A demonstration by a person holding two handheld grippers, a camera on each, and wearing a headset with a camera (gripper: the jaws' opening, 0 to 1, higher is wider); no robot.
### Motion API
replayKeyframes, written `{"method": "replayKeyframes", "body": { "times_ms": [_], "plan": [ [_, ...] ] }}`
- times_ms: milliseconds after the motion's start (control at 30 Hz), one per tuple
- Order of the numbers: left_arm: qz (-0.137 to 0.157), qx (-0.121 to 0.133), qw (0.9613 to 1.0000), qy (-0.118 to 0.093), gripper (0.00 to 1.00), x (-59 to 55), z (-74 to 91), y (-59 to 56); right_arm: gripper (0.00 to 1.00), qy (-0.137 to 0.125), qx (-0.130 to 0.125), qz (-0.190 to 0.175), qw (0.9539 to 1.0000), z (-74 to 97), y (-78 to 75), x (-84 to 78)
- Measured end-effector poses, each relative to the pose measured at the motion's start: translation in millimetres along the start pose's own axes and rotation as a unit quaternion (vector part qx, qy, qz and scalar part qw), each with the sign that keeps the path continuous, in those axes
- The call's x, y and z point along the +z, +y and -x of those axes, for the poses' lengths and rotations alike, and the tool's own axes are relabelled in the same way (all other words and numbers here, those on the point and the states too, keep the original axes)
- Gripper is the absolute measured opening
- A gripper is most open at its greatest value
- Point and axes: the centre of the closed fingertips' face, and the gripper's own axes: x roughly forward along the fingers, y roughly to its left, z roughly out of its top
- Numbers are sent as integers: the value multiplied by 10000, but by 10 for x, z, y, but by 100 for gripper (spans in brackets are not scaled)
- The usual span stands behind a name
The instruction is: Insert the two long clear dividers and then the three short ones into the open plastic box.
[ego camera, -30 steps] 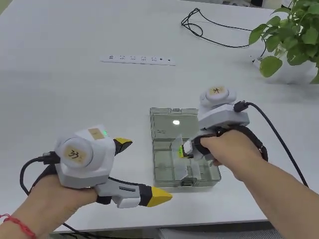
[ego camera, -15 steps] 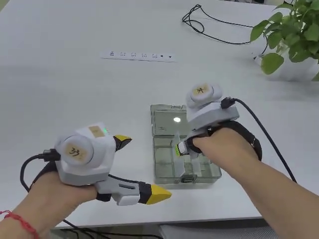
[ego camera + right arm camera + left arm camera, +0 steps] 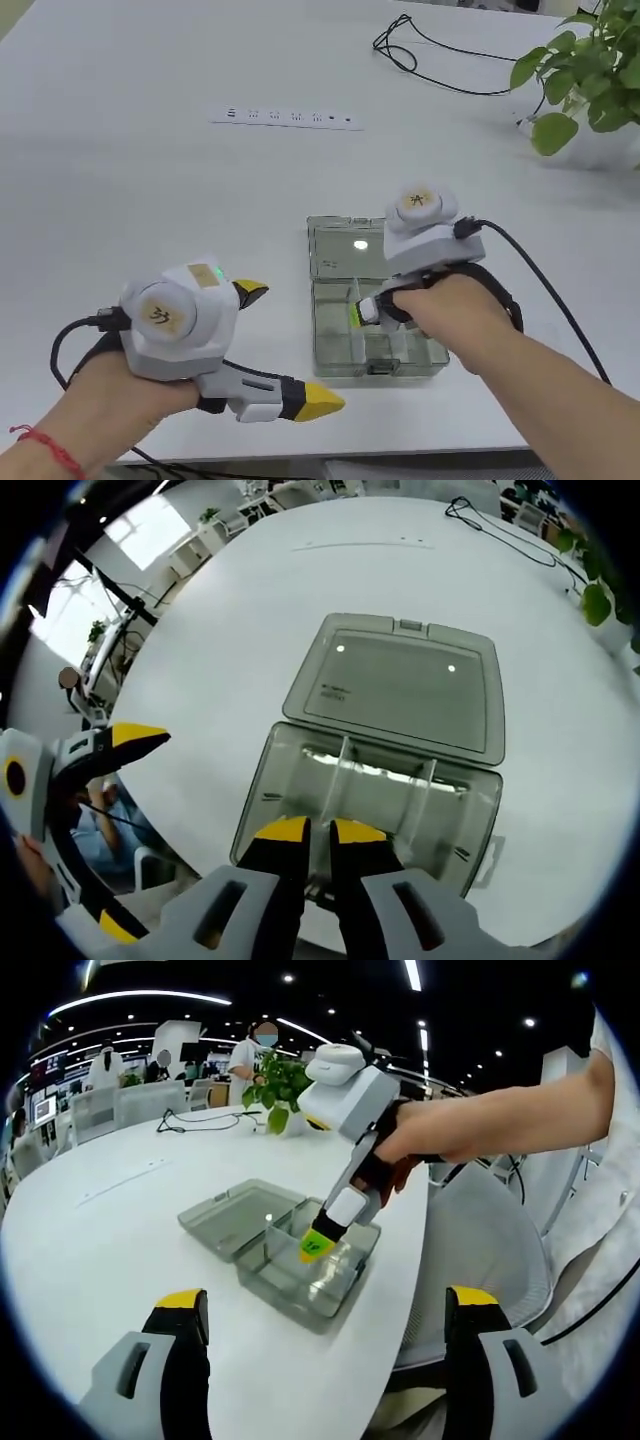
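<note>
Currently: right gripper (image 3: 310, 832), jaws pressing almost together over the near end of one long clear divider (image 3: 337, 770); actual grip not discernible. Second long divider (image 3: 425, 780) standing parallel inside the open plastic box (image 3: 262, 802), sitting by the table's (image 3: 150, 200) near edge. Left gripper (image 3: 288, 346) hovering spread, empty. Advised: pressing straight down, keeping the divider upright, likely seating both ends.

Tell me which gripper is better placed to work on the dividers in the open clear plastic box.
Right. The right gripper sits directly over the open clear plastic box, jaws nearly together above its clear dividers; the left gripper hangs open beside it.
</note>
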Motion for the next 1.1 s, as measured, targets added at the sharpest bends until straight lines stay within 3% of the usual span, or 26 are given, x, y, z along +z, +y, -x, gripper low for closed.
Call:
{"method": "replayKeyframes", "body": {
  "times_ms": [367,600,900,1100],
  "plan": [
    [-17,59,10000,34,100,10,-19,43,10,-59,204,-157,9997,-37,5,-23],
    [38,161,9999,-10,100,59,-5,37,11,-269,493,-183,9983,-18,20,-18],
    [104,325,9994,-42,100,96,13,19,14,-485,843,-468,9942,128,-26,-51],
    [163,424,9990,-51,100,98,27,-4,14,-698,958,-429,9920,297,-111,-10]
  ]
}}
